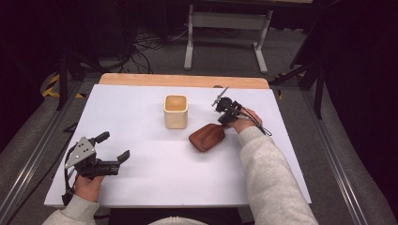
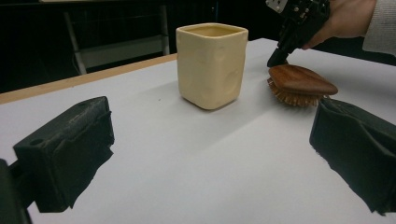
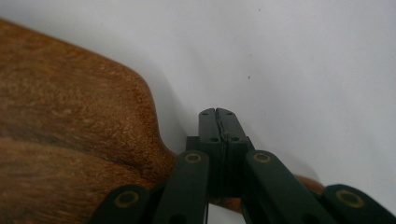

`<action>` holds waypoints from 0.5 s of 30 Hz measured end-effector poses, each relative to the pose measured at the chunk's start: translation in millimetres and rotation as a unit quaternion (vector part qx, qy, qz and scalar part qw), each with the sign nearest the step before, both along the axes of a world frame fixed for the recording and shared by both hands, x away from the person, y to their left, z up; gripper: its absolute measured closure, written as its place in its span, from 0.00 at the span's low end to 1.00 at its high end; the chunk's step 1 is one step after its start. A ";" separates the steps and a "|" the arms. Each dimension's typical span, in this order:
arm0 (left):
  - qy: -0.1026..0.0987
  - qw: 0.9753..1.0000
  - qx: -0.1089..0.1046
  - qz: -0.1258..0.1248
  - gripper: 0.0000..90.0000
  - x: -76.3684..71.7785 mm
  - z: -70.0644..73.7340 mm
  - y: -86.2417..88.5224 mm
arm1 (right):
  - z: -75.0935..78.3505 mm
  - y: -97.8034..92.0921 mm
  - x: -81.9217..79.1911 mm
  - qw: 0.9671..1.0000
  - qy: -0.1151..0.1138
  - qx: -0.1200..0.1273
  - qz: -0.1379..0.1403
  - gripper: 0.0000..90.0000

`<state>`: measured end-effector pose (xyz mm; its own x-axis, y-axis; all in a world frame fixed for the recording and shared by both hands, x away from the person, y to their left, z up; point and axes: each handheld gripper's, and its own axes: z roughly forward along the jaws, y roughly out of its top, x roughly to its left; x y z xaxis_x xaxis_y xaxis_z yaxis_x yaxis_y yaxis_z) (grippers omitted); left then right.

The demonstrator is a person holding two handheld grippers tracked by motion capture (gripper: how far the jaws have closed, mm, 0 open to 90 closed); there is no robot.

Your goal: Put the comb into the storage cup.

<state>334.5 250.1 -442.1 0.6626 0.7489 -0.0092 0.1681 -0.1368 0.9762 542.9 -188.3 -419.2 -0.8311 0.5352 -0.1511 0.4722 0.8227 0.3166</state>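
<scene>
A cream square cup (image 1: 176, 111) (image 2: 212, 65) stands upright at the middle of the white table (image 1: 131, 103). Just right of it a wooden brush (image 1: 207, 137) (image 2: 301, 81) (image 3: 70, 140) lies bristles down. My right gripper (image 1: 222, 117) (image 2: 276, 59) (image 3: 217, 116) points down at the brush's far, narrow end. Its jaws are pressed together, tips on the table beside the wood, with part of the handle passing under them. My left gripper (image 1: 112, 146) (image 2: 212, 126) is open at the near left, level with the table and facing the cup, with nothing between its jaws.
A wooden strip (image 1: 183, 80) runs along the table's far edge. Beyond it on the floor are a white frame's legs (image 1: 225, 37) and cables (image 1: 150, 47). Metal rails (image 1: 328, 150) flank the table on both sides.
</scene>
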 end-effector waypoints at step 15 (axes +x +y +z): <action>-0.002 1.000 0.000 -0.002 0.01 -0.1 -0.2 -0.7 | -0.6 -17.0 -19.6 1.000 0.022 -0.003 0.002 1.00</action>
